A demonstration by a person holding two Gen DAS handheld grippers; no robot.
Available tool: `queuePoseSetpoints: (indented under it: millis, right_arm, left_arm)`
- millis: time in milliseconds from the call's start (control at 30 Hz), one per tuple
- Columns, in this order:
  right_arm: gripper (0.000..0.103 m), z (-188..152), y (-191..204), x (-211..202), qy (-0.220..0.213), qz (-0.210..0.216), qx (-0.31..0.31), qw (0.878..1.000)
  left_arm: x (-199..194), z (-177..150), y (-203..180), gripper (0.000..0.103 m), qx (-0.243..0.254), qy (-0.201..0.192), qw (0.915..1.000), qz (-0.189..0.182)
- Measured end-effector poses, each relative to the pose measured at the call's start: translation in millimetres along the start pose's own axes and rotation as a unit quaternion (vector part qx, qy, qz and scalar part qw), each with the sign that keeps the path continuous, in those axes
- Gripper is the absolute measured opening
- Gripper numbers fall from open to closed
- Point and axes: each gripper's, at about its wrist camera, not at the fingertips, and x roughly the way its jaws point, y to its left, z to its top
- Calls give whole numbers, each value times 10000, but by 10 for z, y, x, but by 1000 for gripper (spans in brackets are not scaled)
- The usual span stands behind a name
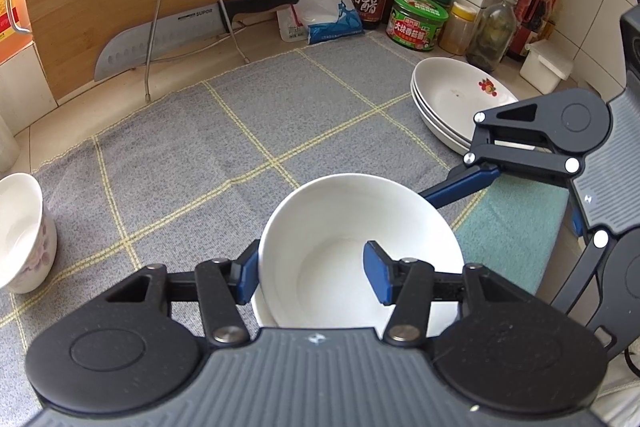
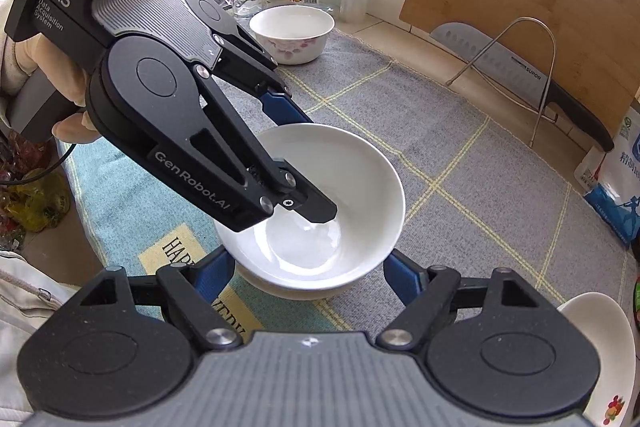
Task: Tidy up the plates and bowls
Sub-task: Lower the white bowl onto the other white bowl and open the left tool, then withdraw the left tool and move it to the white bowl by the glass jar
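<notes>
**A:** Setting the white bowl [image 1: 352,239] down is what we are doing now, I judge. We are holding it by its rim with the left hand-held gripper [image 1: 316,273]: one blue pad is sitting outside the wall, the other inside, and the jaws are pinched on that wall. The bowl is hanging low over the grey checked cloth [image 1: 200,155], and in the right wrist view a second white rim is showing just beneath it, so we seem to be nesting it into another bowl [image 2: 280,287].

**B:** And the right hand-held gripper [image 2: 310,273]?

**A:** We are keeping it about half open, with its blue fingers [image 2: 208,277] standing either side of the lower bowl and, as far as we can tell, not pressing on it. It is gripping nothing.

**B:** So how are we doing this well?

**A:** We are lowering straight and slowly, keeping the rim level so the bowl is seating evenly and not rocking. We are letting go only once it is resting, then drawing the inner pad up and out without dragging the wall.

**B:** What else are we watching?

**A:** The stacked plates [image 1: 452,95] are lying off to the right on the bench, and the flowered bowl [image 1: 20,231] is standing well apart on the left.
</notes>
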Motion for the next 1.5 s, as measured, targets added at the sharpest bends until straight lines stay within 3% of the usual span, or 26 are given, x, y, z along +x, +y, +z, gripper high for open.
queuePoseSetpoints:
  millis: [600, 667, 767, 1067, 1333, 1500]
  right_arm:
    - [86, -8, 10, 13, -33, 10, -27, 10000]
    - [97, -1, 4, -8, -95, 56, -26, 9999]
    - [102, 9, 6, -64, -217, 38, -9, 9998]
    - [102, 15, -145, -226, -531, -235, 283, 9979]
    - [102, -137, -238, -130, -335, -372, 489, 9976]
    - [102, -61, -226, -146, -457, -384, 547, 9967]
  left_arm:
    - [3, -18, 0, 58, 114, -32, 9999, 107]
    - [-9, -28, 4, 60, 125, -66, 9999, 95]
    - [-45, -41, 16, 60, 99, -126, 9999, 57]
    - [-226, -93, 142, 67, -122, -353, 9990, 252]
    - [-362, -213, 290, 69, -476, -510, 9967, 404]
    - [-439, -345, 505, 72, -747, -550, 9941, 562]
